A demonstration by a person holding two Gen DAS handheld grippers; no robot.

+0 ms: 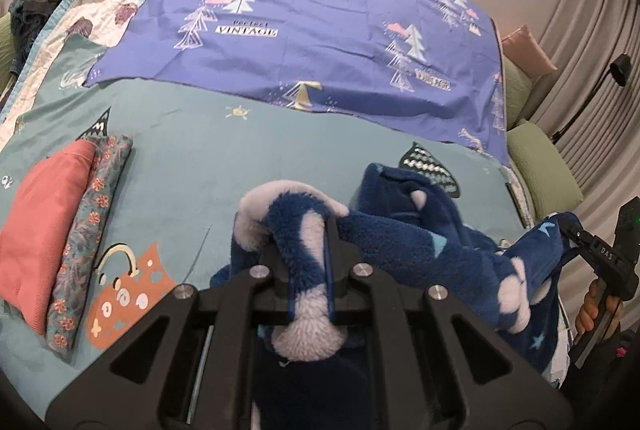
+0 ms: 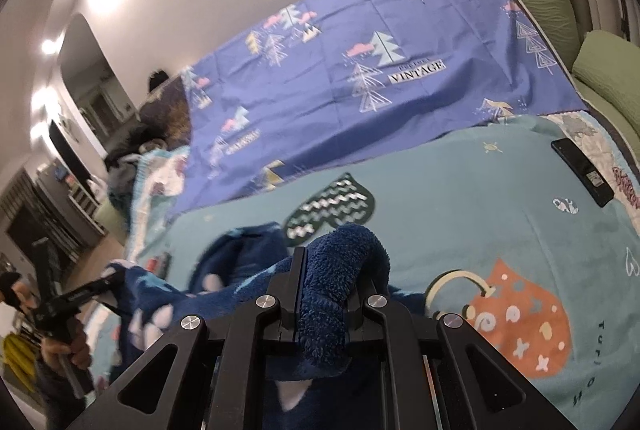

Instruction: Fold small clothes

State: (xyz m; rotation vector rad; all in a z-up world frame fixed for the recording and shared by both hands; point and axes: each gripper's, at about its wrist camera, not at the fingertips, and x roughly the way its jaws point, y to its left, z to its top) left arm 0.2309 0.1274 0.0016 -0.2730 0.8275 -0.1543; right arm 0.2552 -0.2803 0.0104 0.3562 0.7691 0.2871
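We've got the fleece (image 1: 400,242) pinched tight in both the L gripper (image 1: 306,262) and R gripper (image 2: 326,294), hanging between them just above the bed (image 1: 224,157), so we should pull it taut & level before laying it flat ahead.

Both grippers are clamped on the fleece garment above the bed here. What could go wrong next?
The left gripper pinches a thick bunched wad of the blue fleece garment; the pile could slip out when pulled taut. The right gripper also holds a rolled clump, so the edges may not line up. Laying it down leftward might disturb the folded coral garment.
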